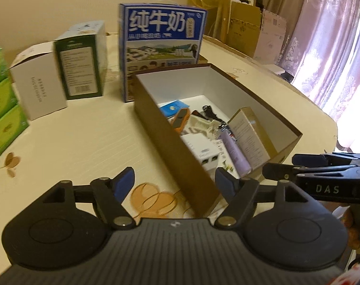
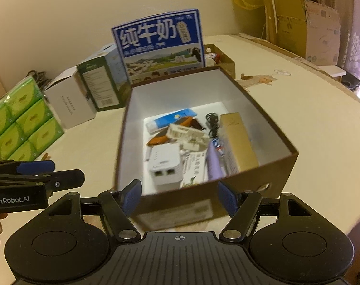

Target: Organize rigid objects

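Left wrist view, left to right: green tissue packs (image 1: 1, 109), white carton (image 1: 37, 83), green-sided carton (image 1: 82, 64) and blue milk carton (image 1: 161, 47) stand on the cream table (image 1: 73, 142), outside the brown storage box (image 1: 170, 142). Inside the box lie a blue packet (image 1: 174, 109), an orange device (image 1: 180, 118), a white adapter (image 1: 201, 152), a lilac tube (image 1: 234, 152) and a tan carton (image 1: 249, 137).

Progress, as judged: small items are boxed; the table cartons may remain.

Left gripper (image 1: 175, 182): jaws parted wide, empty, over the box's near corner, touching nothing.

Right gripper (image 2: 180, 197): jaws apart, nothing held, straddling the box's near wall (image 2: 180, 204) without visible contact.
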A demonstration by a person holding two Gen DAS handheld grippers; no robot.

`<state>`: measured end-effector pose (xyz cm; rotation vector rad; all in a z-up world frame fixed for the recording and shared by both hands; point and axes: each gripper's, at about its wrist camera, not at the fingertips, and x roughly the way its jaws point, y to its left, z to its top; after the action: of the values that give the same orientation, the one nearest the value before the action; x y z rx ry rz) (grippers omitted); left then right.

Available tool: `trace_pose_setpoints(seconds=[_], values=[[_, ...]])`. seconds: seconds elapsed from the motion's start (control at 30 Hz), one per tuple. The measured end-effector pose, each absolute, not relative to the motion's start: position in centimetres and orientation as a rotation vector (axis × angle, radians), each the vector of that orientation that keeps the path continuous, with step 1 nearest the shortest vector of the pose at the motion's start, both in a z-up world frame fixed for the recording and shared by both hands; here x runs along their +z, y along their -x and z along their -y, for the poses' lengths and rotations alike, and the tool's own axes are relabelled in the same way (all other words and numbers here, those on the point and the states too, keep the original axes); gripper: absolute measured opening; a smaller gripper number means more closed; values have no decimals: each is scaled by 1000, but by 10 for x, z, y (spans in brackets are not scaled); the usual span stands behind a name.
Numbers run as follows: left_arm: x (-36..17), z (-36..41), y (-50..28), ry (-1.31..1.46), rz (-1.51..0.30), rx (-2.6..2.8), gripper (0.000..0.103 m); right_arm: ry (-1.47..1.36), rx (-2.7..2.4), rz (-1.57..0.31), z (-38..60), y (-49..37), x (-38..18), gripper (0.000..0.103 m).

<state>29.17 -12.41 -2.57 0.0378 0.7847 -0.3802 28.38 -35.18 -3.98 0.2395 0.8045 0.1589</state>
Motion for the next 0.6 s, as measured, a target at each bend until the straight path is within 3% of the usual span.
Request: trace_pose_setpoints(seconds=[0.23,0.6], values=[[-22,81,-247,-28,-774,-332,79,-256,201,-821,315,-242,-36,67],[-25,22,-168,-97,-791,-228,79,-262,260,-872,252,-176,-35,67]])
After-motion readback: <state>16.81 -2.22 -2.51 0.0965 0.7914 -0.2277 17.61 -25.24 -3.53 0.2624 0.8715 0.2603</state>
